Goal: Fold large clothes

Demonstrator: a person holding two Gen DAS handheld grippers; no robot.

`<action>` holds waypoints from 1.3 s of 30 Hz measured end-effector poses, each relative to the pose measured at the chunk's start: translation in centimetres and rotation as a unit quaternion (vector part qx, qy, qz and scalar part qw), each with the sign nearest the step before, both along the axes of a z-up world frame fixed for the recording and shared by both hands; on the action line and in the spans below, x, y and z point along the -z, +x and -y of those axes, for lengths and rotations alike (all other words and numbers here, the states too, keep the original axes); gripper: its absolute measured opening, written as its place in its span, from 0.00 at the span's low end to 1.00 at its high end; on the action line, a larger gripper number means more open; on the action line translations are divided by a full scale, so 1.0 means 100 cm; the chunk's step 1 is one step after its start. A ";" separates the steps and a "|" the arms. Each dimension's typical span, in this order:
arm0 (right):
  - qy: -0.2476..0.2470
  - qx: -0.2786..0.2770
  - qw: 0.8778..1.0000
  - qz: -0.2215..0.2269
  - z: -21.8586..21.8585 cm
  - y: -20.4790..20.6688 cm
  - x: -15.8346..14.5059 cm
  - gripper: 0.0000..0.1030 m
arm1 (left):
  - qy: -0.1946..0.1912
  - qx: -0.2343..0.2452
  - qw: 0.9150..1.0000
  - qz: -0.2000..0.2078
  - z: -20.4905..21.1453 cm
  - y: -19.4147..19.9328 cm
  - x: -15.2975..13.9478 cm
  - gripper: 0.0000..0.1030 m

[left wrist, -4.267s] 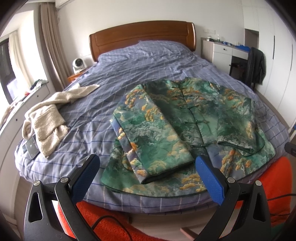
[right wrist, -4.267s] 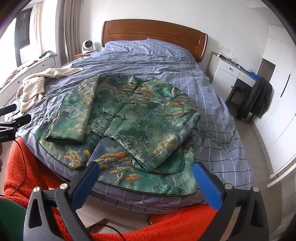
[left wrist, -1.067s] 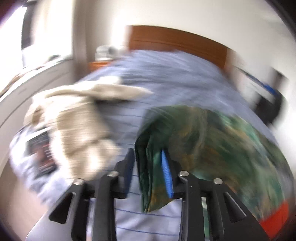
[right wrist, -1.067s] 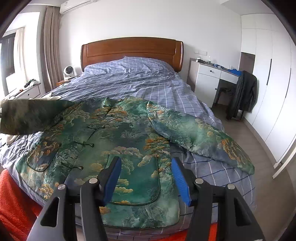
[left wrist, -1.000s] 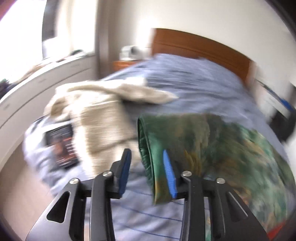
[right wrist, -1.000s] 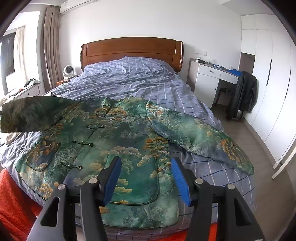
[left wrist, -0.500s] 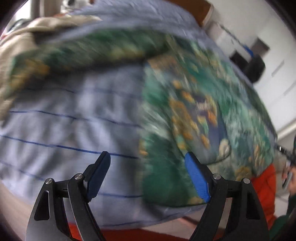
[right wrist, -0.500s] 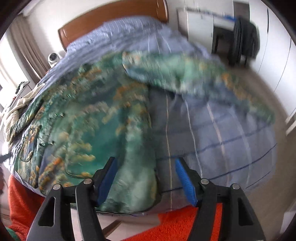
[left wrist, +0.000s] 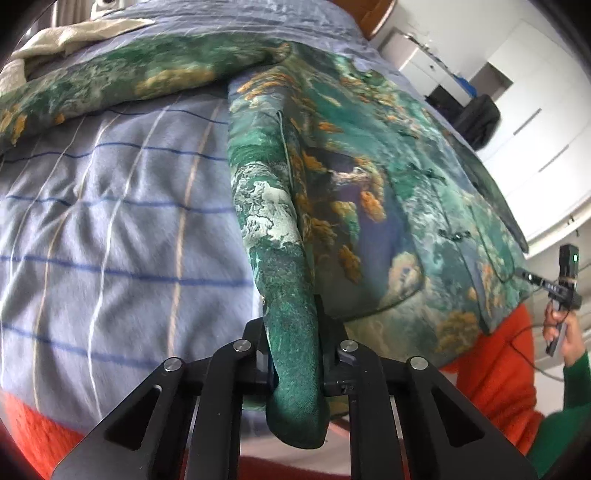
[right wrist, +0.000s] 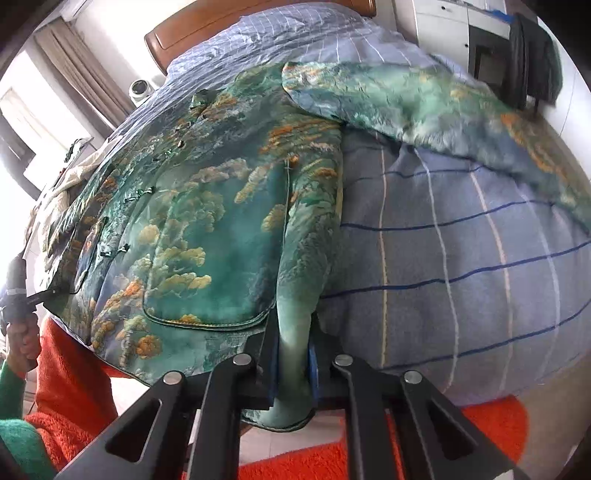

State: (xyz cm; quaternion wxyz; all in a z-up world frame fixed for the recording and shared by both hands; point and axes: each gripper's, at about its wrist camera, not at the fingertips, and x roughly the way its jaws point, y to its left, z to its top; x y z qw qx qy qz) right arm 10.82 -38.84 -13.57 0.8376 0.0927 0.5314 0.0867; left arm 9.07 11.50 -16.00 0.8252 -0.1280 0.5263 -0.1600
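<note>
The left gripper (left wrist: 291,365) is clamped on the near left corner of the jacket (left wrist: 369,184), the hem bunched into a thick roll between its jaws; the right gripper (right wrist: 293,363) is likewise closed on the near right corner of the same hem, with a fold of cloth hanging out below the jaws. Holding the two bottom corners at once is judged to be the grip for lifting the hem and carrying it up toward the collar, so the body folds in half.

Beyond the grippers the jacket lies front up on the bed (left wrist: 110,221), its hem at the foot edge and its fastened front running away from the grippers; both sleeves lie spread outward across the checked cover, the left sleeve (left wrist: 110,81) on one side and the right sleeve (right wrist: 443,103) on the other; being spread, they are judged not yet folded in.

Farther off, beside the left sleeve, a cream garment (left wrist: 66,33) lies on the bed; the headboard (right wrist: 221,22) stands at the far end.
</note>
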 end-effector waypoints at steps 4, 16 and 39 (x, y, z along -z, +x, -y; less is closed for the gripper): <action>-0.020 -0.003 1.000 0.005 0.001 -0.004 -0.013 0.12 | 0.024 0.005 1.000 0.001 0.003 -0.006 0.010 0.16; -0.085 0.065 0.991 0.079 -0.007 -0.006 -0.050 0.61 | 0.076 -0.099 0.981 0.151 -0.014 -0.015 -0.070 0.98; -0.068 0.066 0.971 0.220 -0.037 -0.037 -0.118 0.71 | 0.145 -0.025 0.972 0.184 0.061 -0.026 -0.087 1.00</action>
